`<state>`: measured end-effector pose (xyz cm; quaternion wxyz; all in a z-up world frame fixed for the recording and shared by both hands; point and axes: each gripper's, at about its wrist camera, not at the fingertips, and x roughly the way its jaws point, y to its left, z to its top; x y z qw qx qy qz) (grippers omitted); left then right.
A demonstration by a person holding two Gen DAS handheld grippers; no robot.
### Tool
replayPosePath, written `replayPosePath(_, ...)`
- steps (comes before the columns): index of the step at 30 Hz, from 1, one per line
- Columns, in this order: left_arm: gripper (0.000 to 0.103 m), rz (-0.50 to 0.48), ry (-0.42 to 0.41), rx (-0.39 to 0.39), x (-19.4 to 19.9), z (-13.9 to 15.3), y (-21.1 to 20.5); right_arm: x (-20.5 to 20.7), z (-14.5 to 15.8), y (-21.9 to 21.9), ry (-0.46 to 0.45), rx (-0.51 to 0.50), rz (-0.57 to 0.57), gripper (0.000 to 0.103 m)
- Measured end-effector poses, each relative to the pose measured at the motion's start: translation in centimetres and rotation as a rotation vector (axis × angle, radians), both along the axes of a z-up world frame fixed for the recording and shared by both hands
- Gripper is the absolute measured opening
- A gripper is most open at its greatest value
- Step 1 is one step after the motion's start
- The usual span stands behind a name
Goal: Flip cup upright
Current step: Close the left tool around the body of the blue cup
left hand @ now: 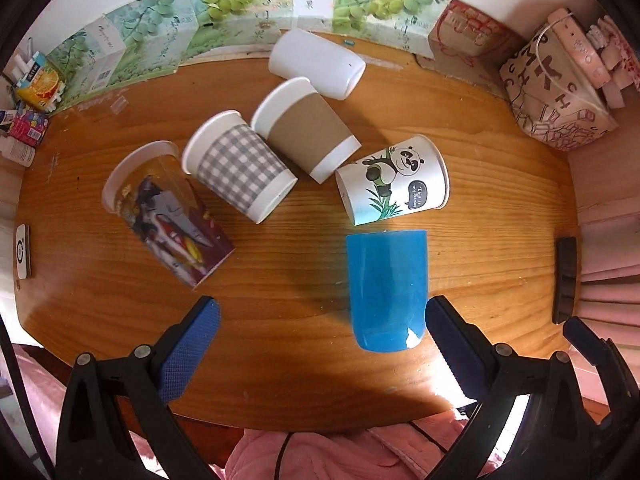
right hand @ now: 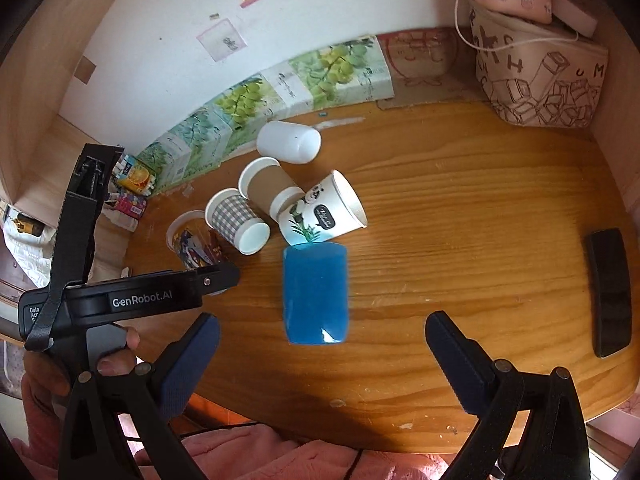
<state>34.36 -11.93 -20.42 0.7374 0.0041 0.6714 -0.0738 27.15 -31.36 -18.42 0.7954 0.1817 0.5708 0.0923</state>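
Observation:
Several cups lie on their sides on the wooden table (left hand: 280, 272). A blue cup (left hand: 386, 288) lies nearest, its base toward me; it also shows in the right wrist view (right hand: 315, 294). Behind it lie a panda cup (left hand: 394, 180), a brown-sleeved cup (left hand: 306, 130), a grey checked cup (left hand: 238, 166), a cartoon-print cup (left hand: 168, 212) and a white cup (left hand: 316, 64). My left gripper (left hand: 320, 324) is open, the blue cup just inside its right finger. My right gripper (right hand: 320, 340) is open, just short of the blue cup's base.
Green grape-print cartons (left hand: 224, 8) line the back wall. A patterned bag (left hand: 556, 96) stands at the back right. A black phone (right hand: 610, 296) lies at the right table edge. A white device (left hand: 23, 252) sits at the left edge. Small juice boxes (left hand: 38, 80) stand back left.

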Motion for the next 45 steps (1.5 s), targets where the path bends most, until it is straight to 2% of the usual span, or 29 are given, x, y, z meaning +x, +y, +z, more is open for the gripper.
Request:
replayPosePath(4,0.102,-0.011,0.058,0.040,0.8,-1.6,-1.8,0.8,-1.2,-2.1,0.051,0.012,-0.014,0.103)
replayPosePath(13,0.102,0.011,0.193,0.055,2.4,-5.3,-3.9,2.2,-2.9,-5.2,0.118,0.024,-0.024,0.103)
replayPosePath(26,0.094,0.002,0.348,0.062,4.3,-9.0,-5.7,3.6,-4.3,-6.5,0.170,0.048,-0.027,0.103)
replayPosePath(34,0.082,-0.006,0.383,0.010,4.3,-10.2,-6.1,3.6,-4.5,-6.6,0.188,0.061,-0.041,0.103)
replayPosePath(36,0.075,-0.010,0.396,-0.005,4.3,-10.4,-6.1,3.4,-4.5,-6.7,0.189,0.065,-0.042,0.103)
replayPosePath(43,0.075,-0.036,0.372,0.020,3.5,-9.7,-6.1,2.8,-4.5,-6.3,0.201,0.077,-0.051,0.103)
replayPosePath(45,0.075,-0.044,0.370,0.042,2.3,-9.9,-7.7,2.5,-4.3,-6.1,0.199,0.077,-0.050,0.103)
